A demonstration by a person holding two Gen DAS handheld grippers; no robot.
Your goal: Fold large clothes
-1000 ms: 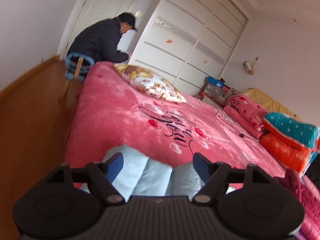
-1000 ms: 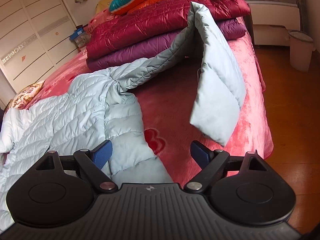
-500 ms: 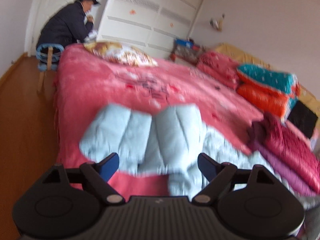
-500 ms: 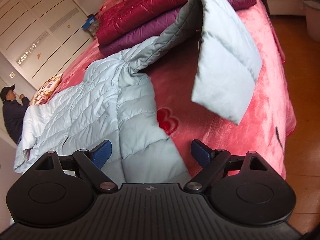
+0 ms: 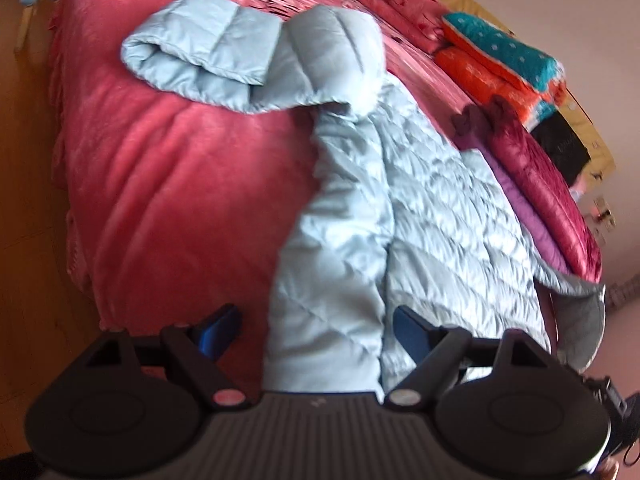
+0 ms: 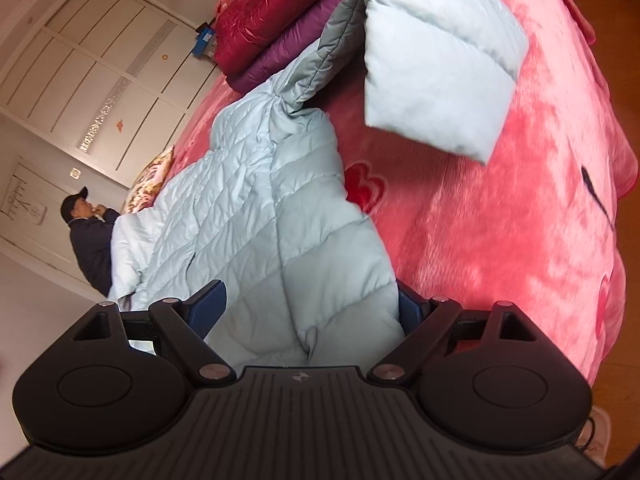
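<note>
As before, jacket seemingly unheld.

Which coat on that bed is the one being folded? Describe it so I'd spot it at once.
Find the big pink bedspread. Spread across it, nearest the grippers, lies the pale blue quilted down coat. Unlike the folded crimson coat and purple coat stacked beside it, it lies open, sleeves sprawled outward.

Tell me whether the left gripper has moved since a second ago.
Yes. The left gripper has dipped toward the pink bed cover: the wardrobe seen earlier is gone from its view, and the light blue jacket now fills the middle.
</note>
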